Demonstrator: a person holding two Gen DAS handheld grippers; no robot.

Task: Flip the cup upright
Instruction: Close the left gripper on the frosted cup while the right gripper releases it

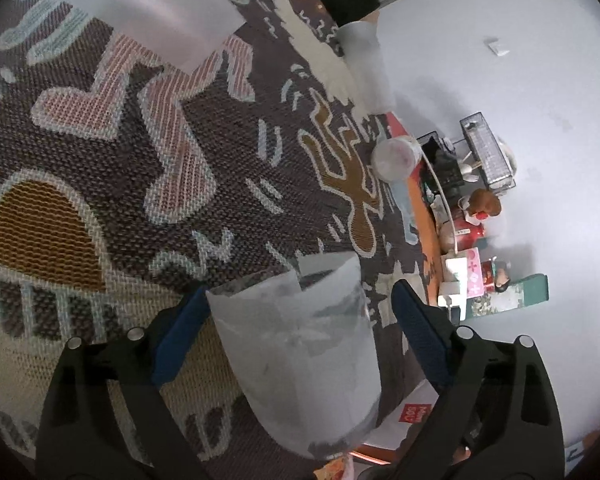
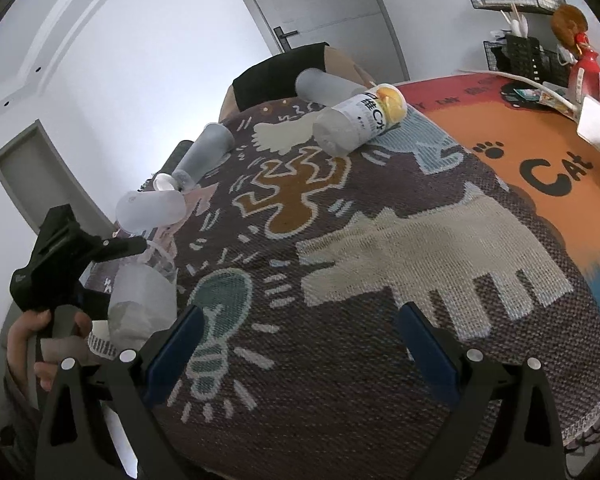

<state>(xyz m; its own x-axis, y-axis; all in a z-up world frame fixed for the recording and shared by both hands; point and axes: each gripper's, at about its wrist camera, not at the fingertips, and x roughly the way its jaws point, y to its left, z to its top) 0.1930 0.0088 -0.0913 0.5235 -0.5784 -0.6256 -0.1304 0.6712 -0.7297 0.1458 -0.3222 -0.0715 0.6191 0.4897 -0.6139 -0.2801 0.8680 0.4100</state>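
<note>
In the left wrist view a frosted translucent cup (image 1: 300, 348) lies between the blue pads of my left gripper (image 1: 300, 300). A gap shows at the right pad, so the jaws look open around it. The right wrist view shows the same cup (image 2: 140, 300) beside the black left gripper body (image 2: 60, 264) at the mat's left edge. My right gripper (image 2: 300, 320) is open and empty above the patterned mat (image 2: 340, 240).
Several frosted cups lie on the mat: one (image 2: 148, 208) near the left gripper, one (image 2: 204, 152) farther back, one (image 2: 324, 84) at the far edge. A labelled bottle (image 2: 360, 120) lies on its side. Wire baskets, boxes and a red bottle (image 2: 584, 68) stand at the right.
</note>
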